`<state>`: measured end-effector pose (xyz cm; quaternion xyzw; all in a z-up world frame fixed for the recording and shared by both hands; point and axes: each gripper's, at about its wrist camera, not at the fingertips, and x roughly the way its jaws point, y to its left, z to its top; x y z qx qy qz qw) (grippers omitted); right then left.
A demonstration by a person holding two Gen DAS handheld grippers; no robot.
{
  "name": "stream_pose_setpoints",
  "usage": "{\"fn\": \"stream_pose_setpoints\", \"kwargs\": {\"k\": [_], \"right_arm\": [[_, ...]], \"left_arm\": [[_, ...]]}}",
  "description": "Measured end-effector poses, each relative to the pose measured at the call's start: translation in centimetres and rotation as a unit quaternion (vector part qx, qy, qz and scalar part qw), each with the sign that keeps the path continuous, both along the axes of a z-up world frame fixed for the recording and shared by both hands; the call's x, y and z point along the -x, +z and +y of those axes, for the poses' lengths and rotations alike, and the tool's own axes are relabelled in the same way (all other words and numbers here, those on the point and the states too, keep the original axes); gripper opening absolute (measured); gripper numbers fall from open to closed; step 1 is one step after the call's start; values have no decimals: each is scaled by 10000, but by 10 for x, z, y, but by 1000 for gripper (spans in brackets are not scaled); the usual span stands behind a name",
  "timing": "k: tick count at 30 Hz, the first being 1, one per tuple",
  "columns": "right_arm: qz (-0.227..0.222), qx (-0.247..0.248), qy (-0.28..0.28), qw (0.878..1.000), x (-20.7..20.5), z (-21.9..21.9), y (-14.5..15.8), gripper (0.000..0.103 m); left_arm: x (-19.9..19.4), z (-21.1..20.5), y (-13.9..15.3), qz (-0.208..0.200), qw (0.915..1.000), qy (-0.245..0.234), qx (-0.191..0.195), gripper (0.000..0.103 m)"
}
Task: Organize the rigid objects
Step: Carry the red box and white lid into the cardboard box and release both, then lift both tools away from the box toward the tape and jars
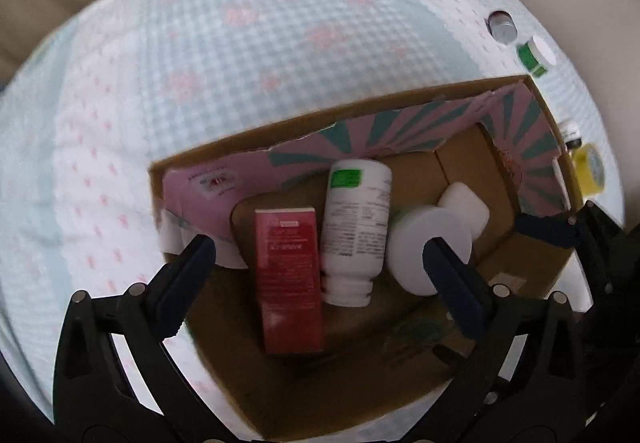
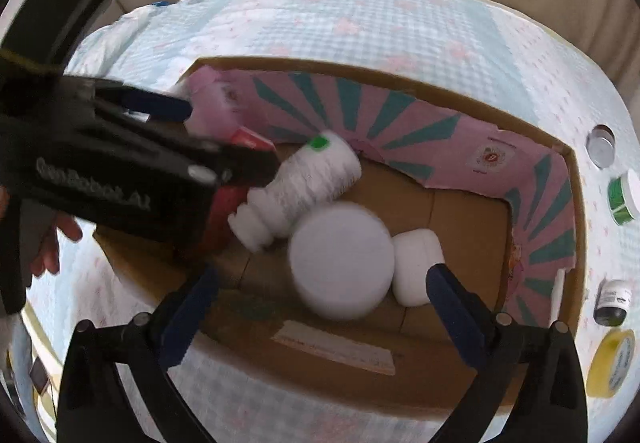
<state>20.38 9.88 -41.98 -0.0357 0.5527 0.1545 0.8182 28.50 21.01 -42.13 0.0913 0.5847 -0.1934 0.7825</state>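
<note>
A round white jar (image 2: 341,258) lay in the cardboard box (image 2: 460,219), between the spread fingers of the right claw (image 2: 320,279). Beside it lay a white bottle (image 1: 357,227) and glossy red carton (image 1: 290,279), framed by the left claw (image 1: 316,247), also spread wide.

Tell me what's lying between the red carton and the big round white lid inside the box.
The white bottle lies on its side between the red carton and the round lid, clearest in the left wrist view.

Red box (image 2: 224,203) mostly hidden behind left gripper (image 2: 224,135); label blurred.
</note>
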Motion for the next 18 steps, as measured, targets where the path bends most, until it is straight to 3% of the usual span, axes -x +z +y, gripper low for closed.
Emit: {"fn": "stream_pose_setpoints", "kwargs": {"k": [10,18], "right_arm": [[-170,42,-56,9998,6,-6,14,103],[-204,84,28,9998,11,-4,44,103]], "left_arm": [[9,9,14,-30,9998,170,33,103],[25,24,50,-215,9993,290,-10,103]]}}
